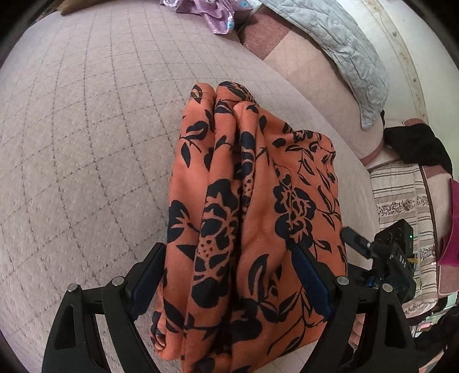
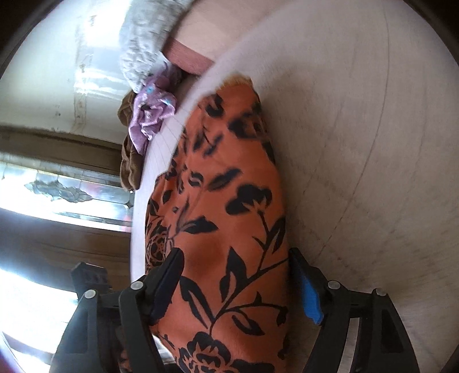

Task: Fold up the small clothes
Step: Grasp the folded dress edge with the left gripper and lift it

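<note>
currently the folded orange floral garment [image 1: 252, 218] lies bundled over the quilted bed cover [image 1: 86, 143], long axis running straight out between both sets of fingers; left gripper [image 1: 229, 275] clamps its near end at wide spread; right gripper [image 2: 238, 281] brackets it, contact unclear.

Open quilted bed [image 1: 86, 143] leftward, purple garment [image 1: 212, 14] far, grey quilt [image 1: 344, 51] right

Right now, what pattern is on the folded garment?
Orange garment with black floral print, clearest in the left wrist view.

Quilted pink bed [image 1: 86, 129], bright window [image 2: 43, 198]
</note>
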Demonstrator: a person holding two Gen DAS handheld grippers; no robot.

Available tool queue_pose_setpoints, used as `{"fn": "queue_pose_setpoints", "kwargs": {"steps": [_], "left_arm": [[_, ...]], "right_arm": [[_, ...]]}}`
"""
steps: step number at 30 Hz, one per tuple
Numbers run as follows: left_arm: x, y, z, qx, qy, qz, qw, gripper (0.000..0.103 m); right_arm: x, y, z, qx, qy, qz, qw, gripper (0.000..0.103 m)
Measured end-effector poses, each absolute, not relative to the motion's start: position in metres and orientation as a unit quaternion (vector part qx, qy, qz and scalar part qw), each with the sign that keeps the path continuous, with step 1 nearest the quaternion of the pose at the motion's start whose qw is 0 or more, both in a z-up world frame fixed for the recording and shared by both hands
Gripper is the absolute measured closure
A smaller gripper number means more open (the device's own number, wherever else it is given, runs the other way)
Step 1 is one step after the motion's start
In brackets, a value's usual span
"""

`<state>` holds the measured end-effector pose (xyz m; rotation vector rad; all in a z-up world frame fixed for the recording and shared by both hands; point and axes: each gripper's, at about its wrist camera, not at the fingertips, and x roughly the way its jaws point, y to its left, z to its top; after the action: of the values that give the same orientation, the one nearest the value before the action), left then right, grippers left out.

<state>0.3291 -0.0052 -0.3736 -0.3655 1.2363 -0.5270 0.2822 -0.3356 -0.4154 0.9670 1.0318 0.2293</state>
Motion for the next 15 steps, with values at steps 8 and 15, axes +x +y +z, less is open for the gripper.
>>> {"fn": "queue_pose_setpoints", "kwargs": {"steps": [8,15], "left_arm": [[0.330,-0.011,-0.374,-0.154,0.561,-0.242,0.777,0.030],[0.325,-0.018,-0.367,-0.127,0.541,-0.240,0.796,0.054]], "right_arm": [[0.284,-0.331,-0.417,0.458,0.453,0.106,0.757,0.025],[0.282,-0.313,-0.405,0.384,0.449,0.089,0.802,0.040]]}}
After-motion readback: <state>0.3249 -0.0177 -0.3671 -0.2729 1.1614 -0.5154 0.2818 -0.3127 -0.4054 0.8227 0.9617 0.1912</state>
